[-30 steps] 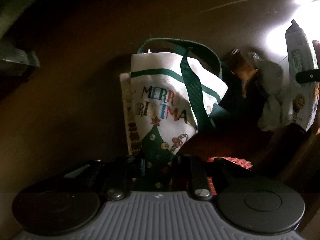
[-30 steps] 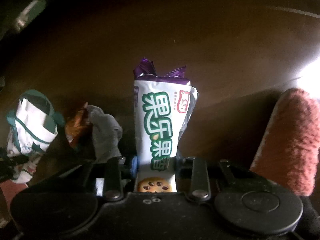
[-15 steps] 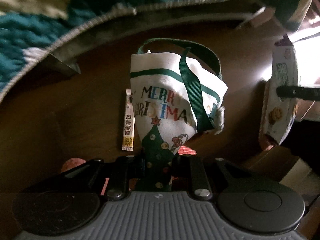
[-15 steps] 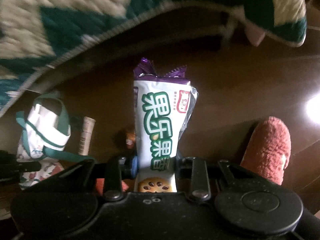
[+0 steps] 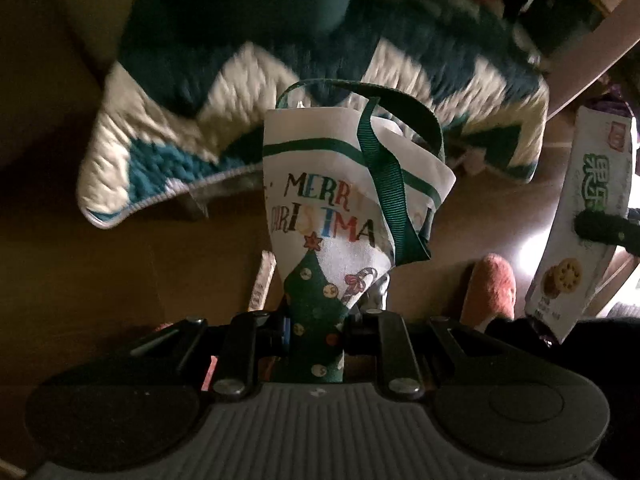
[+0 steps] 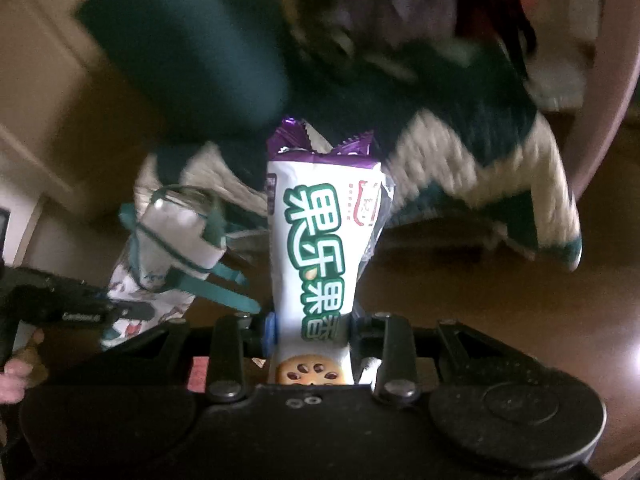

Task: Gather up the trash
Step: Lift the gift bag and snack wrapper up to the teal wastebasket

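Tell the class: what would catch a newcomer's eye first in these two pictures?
The white Christmas bag with green ribbon handles, pinched at its base in the left tongs. Next, the white and purple biscuit wrapper, standing upright in the right tongs. Behind both lies a teal-and-cream blanket.

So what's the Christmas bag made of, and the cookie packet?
The bag looks like matte white cloth or stiff paper, I can't tell which, with woven green ribbon handles. The cookie packet looks like shiny plastic film: it glints, crinkles, and has a zigzag-cut purple end.
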### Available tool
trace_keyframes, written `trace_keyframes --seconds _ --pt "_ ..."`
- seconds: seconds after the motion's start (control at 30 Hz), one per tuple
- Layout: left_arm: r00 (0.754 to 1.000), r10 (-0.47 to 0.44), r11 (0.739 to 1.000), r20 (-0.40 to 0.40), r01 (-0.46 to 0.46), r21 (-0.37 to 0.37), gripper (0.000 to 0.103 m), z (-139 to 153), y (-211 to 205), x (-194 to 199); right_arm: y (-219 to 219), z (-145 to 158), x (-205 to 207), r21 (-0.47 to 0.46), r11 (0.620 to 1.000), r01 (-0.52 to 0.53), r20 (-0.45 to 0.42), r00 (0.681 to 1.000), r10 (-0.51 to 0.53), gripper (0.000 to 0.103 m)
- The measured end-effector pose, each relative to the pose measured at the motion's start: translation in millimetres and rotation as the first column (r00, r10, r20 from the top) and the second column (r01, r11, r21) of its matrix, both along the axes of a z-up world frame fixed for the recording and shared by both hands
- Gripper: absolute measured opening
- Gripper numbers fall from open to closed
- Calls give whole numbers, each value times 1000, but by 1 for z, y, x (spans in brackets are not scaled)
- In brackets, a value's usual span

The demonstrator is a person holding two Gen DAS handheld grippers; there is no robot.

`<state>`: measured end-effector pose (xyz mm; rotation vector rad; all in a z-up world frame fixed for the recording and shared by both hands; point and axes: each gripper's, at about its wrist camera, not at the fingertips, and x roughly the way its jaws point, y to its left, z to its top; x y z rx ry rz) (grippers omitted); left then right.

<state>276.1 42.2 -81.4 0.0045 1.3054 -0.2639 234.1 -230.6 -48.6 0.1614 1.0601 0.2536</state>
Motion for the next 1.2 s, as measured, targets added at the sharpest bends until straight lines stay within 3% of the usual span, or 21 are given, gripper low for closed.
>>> trace_keyframes --seconds 0.2,0.33,0.5,0.67,0.87,1.0,1.2 --pt "989 30 999 147 -26 -23 21 74 2 -17 22 71 -19 -59 993 -104 139 984 112 32" --pt "971 47 999 232 -41 -29 21 120 1 -19 38 117 -20 -116 983 -142 248 954 167 32" --pt "938 78 997 337 -66 -45 21 181 1 -12 60 160 -12 -210 962 -173 354 904 240 32" --pt "888 111 994 446 -98 -52 21 237 5 7 82 196 11 -254 952 -171 450 850 273 32" --pt "833 172 985 525 -153 -80 22 288 12 45 102 232 49 -275 950 -147 536 797 279 32" --pt "810 227 974 540 -190 -123 22 308 19 81 114 255 78 -296 949 -107 587 763 269 32" --pt "758 301 954 579 -236 -188 22 329 28 133 118 275 127 -202 977 -73 625 758 186 32"
